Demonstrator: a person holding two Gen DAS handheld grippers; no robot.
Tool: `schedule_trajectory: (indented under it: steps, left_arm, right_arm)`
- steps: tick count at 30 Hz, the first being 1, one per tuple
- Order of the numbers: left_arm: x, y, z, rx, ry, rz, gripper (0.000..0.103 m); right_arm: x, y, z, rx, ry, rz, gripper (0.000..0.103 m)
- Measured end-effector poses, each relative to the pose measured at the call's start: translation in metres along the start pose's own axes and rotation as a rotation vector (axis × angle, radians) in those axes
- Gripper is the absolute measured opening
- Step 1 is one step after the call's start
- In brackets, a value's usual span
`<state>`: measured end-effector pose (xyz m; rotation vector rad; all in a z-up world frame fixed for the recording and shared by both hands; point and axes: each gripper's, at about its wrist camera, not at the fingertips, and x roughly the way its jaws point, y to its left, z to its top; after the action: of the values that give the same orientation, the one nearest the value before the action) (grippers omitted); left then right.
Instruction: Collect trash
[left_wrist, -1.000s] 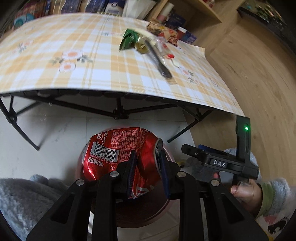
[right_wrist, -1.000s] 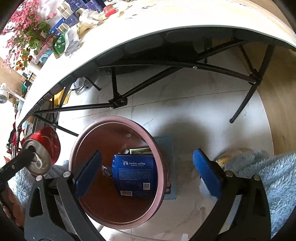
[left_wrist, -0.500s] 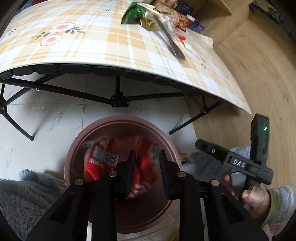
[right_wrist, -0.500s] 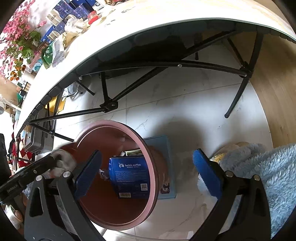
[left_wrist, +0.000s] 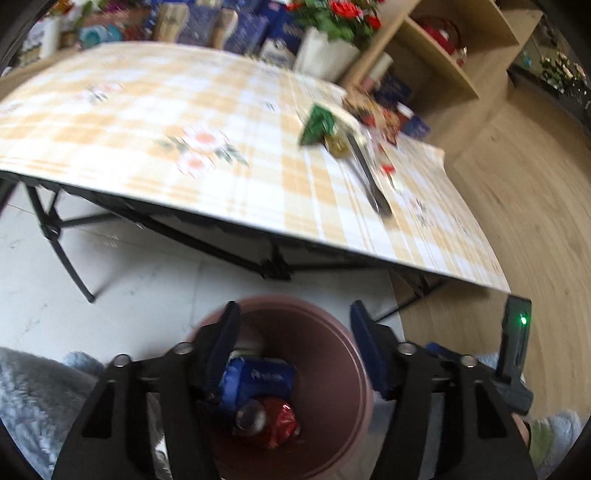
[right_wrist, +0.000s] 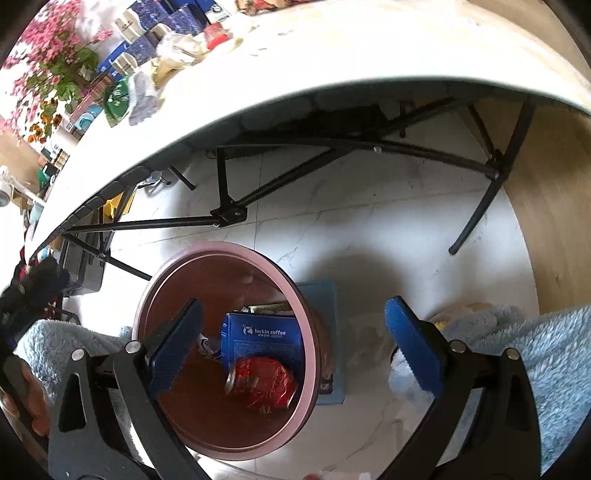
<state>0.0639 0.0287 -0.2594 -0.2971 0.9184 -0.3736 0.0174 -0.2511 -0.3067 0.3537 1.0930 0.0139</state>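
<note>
A crushed red can (left_wrist: 271, 421) (right_wrist: 264, 384) lies at the bottom of the round pink bin (left_wrist: 354, 354) (right_wrist: 306, 332), against a blue coffee carton (left_wrist: 258, 378) (right_wrist: 264, 336). My left gripper (left_wrist: 295, 339) hangs over the bin mouth, its jaws opening, with nothing between them. My right gripper (right_wrist: 293, 349) stands open above the bin's right rim, holding nothing. On the checked table (left_wrist: 147, 122) more trash remains: a green wrapper (left_wrist: 317, 123), a gold wrapper (left_wrist: 337, 144) and a dark long object (left_wrist: 369, 181).
The folding table's black legs (right_wrist: 476, 218) stand behind the bin on white tile. A blue flat object (right_wrist: 332, 332) lies beside the bin. Wooden shelves (left_wrist: 436, 62) and boxes line the back. Fluffy sleeves (right_wrist: 517, 350) fill the lower corners.
My left gripper let go of the red can, which dropped into the bin, and its jaws spread apart. The left view tilted up toward the table. The right gripper stayed put.
</note>
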Motion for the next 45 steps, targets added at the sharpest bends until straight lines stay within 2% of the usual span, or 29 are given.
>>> schedule_trajectory:
  steps: [3, 5, 10, 16, 21, 25, 29, 33, 35, 37, 43, 45]
  left_arm:
    - [-0.011, 0.000, 0.003, 0.000, -0.066, 0.036, 0.076]
    - [-0.016, 0.000, 0.004, 0.001, -0.092, 0.047, 0.079]
    - [-0.022, -0.004, 0.005, 0.021, -0.118, 0.042, 0.079]
    - [-0.021, -0.008, 0.003, 0.045, -0.121, 0.039, 0.079]
    - [-0.025, -0.010, 0.003, 0.055, -0.149, 0.051, 0.079]
    - [-0.035, -0.016, 0.003, 0.079, -0.203, 0.016, 0.079]
    - [-0.040, -0.024, 0.005, 0.119, -0.257, 0.038, 0.079]
    - [-0.044, -0.030, 0.010, 0.171, -0.309, 0.055, 0.081]
    - [-0.049, -0.031, 0.013, 0.193, -0.340, 0.069, 0.084]
    - [-0.053, -0.030, 0.014, 0.199, -0.375, 0.094, 0.085]
    - [-0.044, -0.017, 0.022, 0.157, -0.352, 0.131, 0.085]
    - [-0.037, -0.010, 0.025, 0.128, -0.323, 0.138, 0.085]
  right_arm:
    - [-0.005, 0.006, 0.001, -0.036, -0.026, -0.005, 0.097]
    - [-0.009, 0.009, 0.001, -0.054, -0.043, -0.011, 0.097]
    - [-0.022, 0.016, 0.005, -0.086, -0.092, -0.029, 0.097]
    - [-0.047, 0.023, 0.010, -0.120, -0.204, -0.072, 0.097]
    - [-0.067, 0.029, 0.011, -0.166, -0.294, -0.032, 0.097]
    - [-0.071, 0.036, 0.013, -0.218, -0.314, -0.014, 0.097]
    - [-0.076, 0.043, 0.022, -0.261, -0.320, 0.001, 0.097]
    - [-0.081, 0.055, 0.035, -0.369, -0.314, -0.038, 0.097]
    - [-0.084, 0.060, 0.042, -0.422, -0.339, -0.073, 0.097]
    - [-0.082, 0.065, 0.053, -0.466, -0.333, -0.048, 0.097]
    - [-0.060, 0.082, 0.087, -0.494, -0.317, 0.050, 0.095]
    - [-0.051, 0.090, 0.100, -0.487, -0.314, 0.089, 0.090]
